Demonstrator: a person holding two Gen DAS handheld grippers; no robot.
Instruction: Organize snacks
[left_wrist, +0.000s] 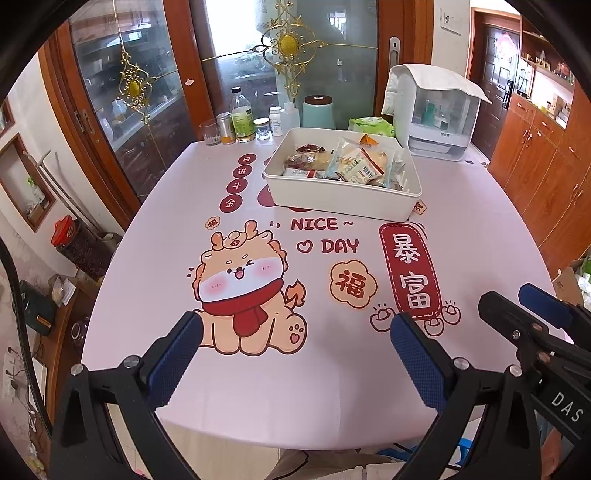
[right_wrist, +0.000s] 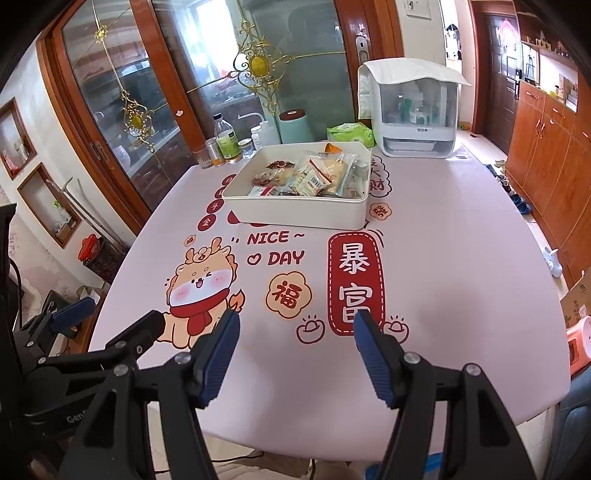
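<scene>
Two black grippers with blue ribbed pads hang over the near edge of a pale pink table covering (left_wrist: 461, 236) printed with a cartoon dragon and red lettering. From the left wrist camera, the left gripper (left_wrist: 295, 325) has its jaws spread wide with nothing between them, above the dragon print. Off to the right in this view sits the right gripper (left_wrist: 517, 299), just beside and a little ahead. Far across the table rests a white rectangular plastic bin (left_wrist: 343, 201) holding assorted wrapped snack packets (left_wrist: 351, 164) (clear, red and orange wrappers, piled loosely). Behind the bin stand a glass bottle with a green label (left_wrist: 242, 120), a mint-green canister with a dark lid (left_wrist: 318, 110), a green tissue pack (left_wrist: 373, 125) and a white cabinet-style box draped with a white cloth (left_wrist: 436, 110).

From the right wrist camera, the right gripper (right_wrist: 295, 321) likewise has its jaws apart and empty, above the red banner print. The left gripper (right_wrist: 114, 321) shows at the lower left, its fingers also separated. The white bin (right_wrist: 295, 212) lies well ahead, the snack packets (right_wrist: 314, 173) inside it, with the bottle (right_wrist: 226, 140), canister (right_wrist: 295, 125), tissue pack (right_wrist: 349, 133) and cloth-draped box (right_wrist: 413, 110) beyond.
</scene>
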